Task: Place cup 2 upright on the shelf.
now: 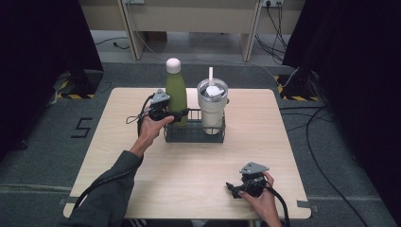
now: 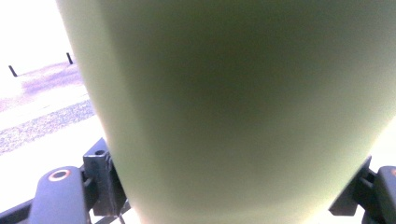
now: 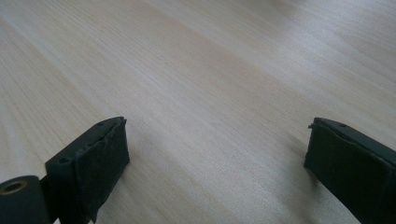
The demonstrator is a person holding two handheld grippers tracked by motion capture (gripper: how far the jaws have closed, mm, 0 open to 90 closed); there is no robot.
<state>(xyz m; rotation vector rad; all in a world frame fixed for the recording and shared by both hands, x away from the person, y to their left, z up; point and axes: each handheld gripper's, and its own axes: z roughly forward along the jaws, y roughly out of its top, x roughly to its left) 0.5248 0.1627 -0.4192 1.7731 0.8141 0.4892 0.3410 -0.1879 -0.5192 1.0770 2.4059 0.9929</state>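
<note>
Green bottle [image 1: 177,94] with a white cap stands upright in the left end of a black wire basket [image 1: 194,134] on the wood counter [image 1: 189,175]. A lidded tumbler [image 1: 212,108] with a white straw stands in the basket's right end. Left claw [image 1: 182,113] is clamped around the bottle's lower body; in the left gripper view the bottle [image 2: 233,112] sits between both jaws, no label readable. Right claw [image 1: 231,187] rests near the counter's front right, jaws spread wide over bare wood [image 3: 210,93]. A "5" [image 1: 81,127] is marked on the floor at left.

We see a tall green bottle [image 1: 177,92] with white cap, upright in a black wire basket [image 1: 194,134], beside a lidded tumbler [image 1: 212,111] with straw
</note>
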